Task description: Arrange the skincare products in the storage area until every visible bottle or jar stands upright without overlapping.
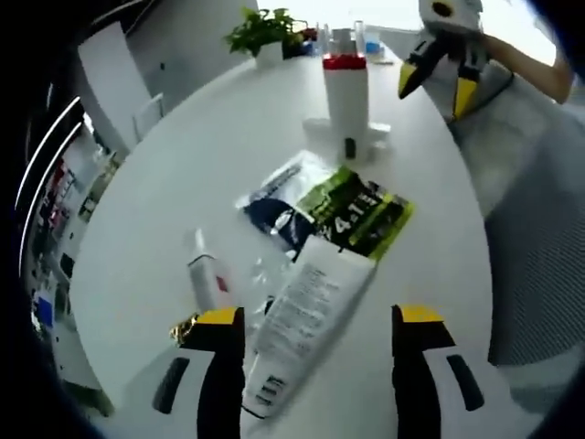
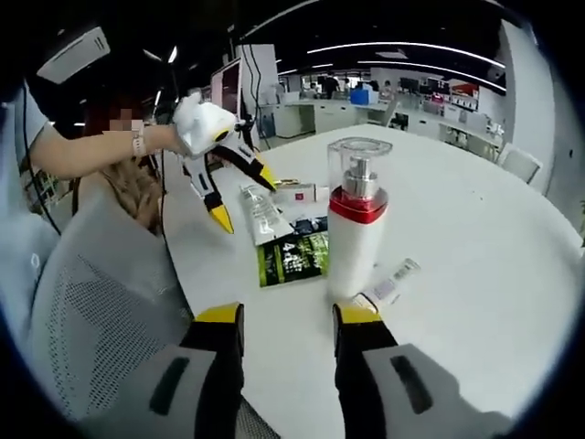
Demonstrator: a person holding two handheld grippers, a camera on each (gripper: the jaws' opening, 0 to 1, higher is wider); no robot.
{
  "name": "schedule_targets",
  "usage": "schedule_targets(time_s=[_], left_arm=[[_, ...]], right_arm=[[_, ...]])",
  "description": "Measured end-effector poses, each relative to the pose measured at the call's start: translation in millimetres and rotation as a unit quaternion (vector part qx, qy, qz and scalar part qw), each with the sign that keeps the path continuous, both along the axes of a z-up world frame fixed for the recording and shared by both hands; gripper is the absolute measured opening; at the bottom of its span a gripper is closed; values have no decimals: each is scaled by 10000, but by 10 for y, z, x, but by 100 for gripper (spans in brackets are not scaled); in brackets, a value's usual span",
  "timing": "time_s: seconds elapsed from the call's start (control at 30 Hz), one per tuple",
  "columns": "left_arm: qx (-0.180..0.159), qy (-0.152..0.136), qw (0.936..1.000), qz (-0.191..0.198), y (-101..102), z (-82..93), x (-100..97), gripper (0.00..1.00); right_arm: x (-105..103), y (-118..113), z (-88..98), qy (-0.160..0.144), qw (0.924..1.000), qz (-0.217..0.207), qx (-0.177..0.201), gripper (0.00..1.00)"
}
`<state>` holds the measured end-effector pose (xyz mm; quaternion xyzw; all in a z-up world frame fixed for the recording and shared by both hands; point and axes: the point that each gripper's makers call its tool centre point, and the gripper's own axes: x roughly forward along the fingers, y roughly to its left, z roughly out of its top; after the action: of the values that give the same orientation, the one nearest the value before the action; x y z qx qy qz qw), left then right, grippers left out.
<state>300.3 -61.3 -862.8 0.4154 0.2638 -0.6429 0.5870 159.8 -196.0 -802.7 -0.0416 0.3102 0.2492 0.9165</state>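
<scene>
A white pump bottle [image 1: 345, 96] [image 2: 358, 219] with a red collar and clear cap stands upright on the round white table [image 1: 164, 210] [image 2: 494, 238]. Small white tubes [image 1: 352, 144] [image 2: 393, 279] lie at its foot. A green and black sachet [image 1: 361, 210] [image 2: 292, 256] lies flat beside a blue and white sachet [image 1: 274, 203]. A large white tube [image 1: 302, 320] [image 2: 260, 215] lies on its side between the open jaws of my left gripper [image 1: 318, 318] [image 2: 245, 197]. A small white and red tube [image 1: 203, 270] lies just left of it. My right gripper [image 2: 288, 315] [image 1: 437, 93] hangs open, short of the pump bottle, holding nothing.
A potted plant [image 1: 265, 32] and several small bottles stand at the table's far edge. A grey mesh chair back [image 2: 91, 302] [image 1: 539, 238] is close to the table's near side. A person's arm [image 2: 82, 146] holds the left gripper. Desks and monitors fill the room behind.
</scene>
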Motion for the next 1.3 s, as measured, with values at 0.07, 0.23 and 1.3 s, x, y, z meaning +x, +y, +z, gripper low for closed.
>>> schedule_targets(time_s=[0.07, 0.23, 1.3], left_arm=[[76, 58, 9999, -51, -11, -35, -8, 60], [325, 45, 9992, -249, -23, -97, -8, 56], [784, 10, 9922, -964, -74, -173, -54, 33]], right_arm=[[9, -1, 5, -12, 10000, -19, 30, 37], [20, -7, 4, 1, 10000, -44, 34, 37], [5, 10, -18, 20, 9997, -136, 191, 33]])
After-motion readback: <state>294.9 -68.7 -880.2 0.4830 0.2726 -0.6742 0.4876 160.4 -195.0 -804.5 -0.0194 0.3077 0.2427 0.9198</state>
